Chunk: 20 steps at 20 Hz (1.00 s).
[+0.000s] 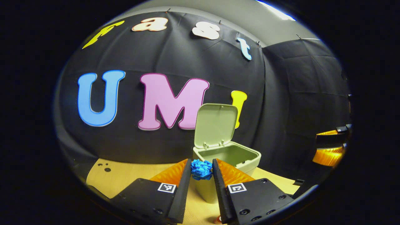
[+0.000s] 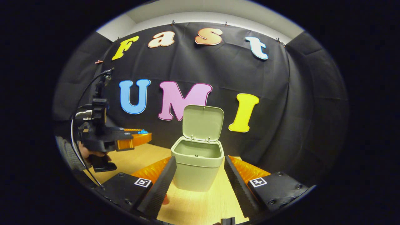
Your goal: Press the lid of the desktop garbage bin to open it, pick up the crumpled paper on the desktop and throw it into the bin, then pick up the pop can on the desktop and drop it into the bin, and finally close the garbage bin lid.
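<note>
Your left gripper has its jaws clenched on the crumpled paper, one finger pressing each side of the ball, while your right gripper hangs with its jaws spread wide and nothing between them. The paper is off the desktop and held in the air just short of the garbage bin; from the right gripper view you can see it at the tip of the left gripper, raised to the left of the bin and not yet over its mouth.

You are on the second step, by the look of it: the lid already stands upright on its hinges and the bin gapes open. What comes next is to carry the paper forward until it sits squarely above the opening, then part the fingers and let it fall. Keep clear of the raised lid at the back.

The paper is a bright blue, tightly scrunched wad, light and springy, so it may cling for a moment on release. The bin is smooth pale-green plastic, a rounded rectangular tub narrowing towards its base. The desktop is light wood grain.
</note>
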{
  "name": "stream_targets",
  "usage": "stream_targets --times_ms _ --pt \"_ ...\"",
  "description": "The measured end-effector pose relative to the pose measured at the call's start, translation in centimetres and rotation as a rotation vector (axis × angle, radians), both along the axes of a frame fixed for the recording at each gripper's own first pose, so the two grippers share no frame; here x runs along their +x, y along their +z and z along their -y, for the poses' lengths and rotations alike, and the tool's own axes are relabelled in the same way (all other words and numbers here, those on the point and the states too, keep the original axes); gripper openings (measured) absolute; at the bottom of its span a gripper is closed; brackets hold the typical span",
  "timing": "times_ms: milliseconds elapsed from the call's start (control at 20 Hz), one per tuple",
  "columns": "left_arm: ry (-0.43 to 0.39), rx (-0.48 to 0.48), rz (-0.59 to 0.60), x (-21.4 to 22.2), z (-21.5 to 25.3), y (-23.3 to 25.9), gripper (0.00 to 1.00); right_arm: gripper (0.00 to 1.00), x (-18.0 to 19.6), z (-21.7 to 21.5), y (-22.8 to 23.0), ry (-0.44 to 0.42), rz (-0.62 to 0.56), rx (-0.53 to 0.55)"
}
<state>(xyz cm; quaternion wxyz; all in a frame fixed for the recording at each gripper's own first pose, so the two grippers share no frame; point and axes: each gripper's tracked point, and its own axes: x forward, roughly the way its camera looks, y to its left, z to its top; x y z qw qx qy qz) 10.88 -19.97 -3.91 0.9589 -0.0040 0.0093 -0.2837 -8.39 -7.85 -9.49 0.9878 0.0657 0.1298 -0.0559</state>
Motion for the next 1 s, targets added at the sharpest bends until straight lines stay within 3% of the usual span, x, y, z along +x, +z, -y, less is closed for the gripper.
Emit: stream_targets --times_ms 50,100,400,450,600,650,700,800,1000 --pt "-0.004 0.006 0.021 0.6 0.5 0.9 0.42 0.97 0.1 -0.1 0.1 0.003 0.002 -0.005" --pt "-0.014 0.008 0.037 1.0 1.3 1.6 0.46 0.97 0.1 -0.2 0.4 0.006 0.006 -0.006" --pt "-0.094 0.01 0.081 3.0 6.7 3.1 0.46 0.97 0.1 -0.1 0.5 0.0 0.016 -0.024" --pt "-0.109 0.017 0.066 3.4 7.8 2.5 0.42 0.97 0.1 0.2 0.5 -0.006 0.015 -0.024" --pt "-0.136 0.026 0.017 4.5 9.8 1.0 0.5 0.97 0.0 1.1 0.5 -0.026 0.019 -0.027" --pt "-0.14 0.027 0.005 4.9 10.3 0.5 0.46 0.97 0.0 1.3 0.4 -0.031 0.018 -0.031" --pt "-0.141 0.032 -0.01 5.2 10.9 -0.2 0.5 0.97 0.0 1.5 0.2 -0.037 0.014 -0.031" --pt "-0.14 0.06 -0.035 5.8 11.8 -1.5 0.42 0.97 -0.2 2.1 -0.1 -0.05 0.008 -0.031" --pt "-0.139 0.111 -0.068 7.0 13.2 -3.8 0.46 0.97 -0.1 3.1 -0.6 -0.073 0.001 -0.026"
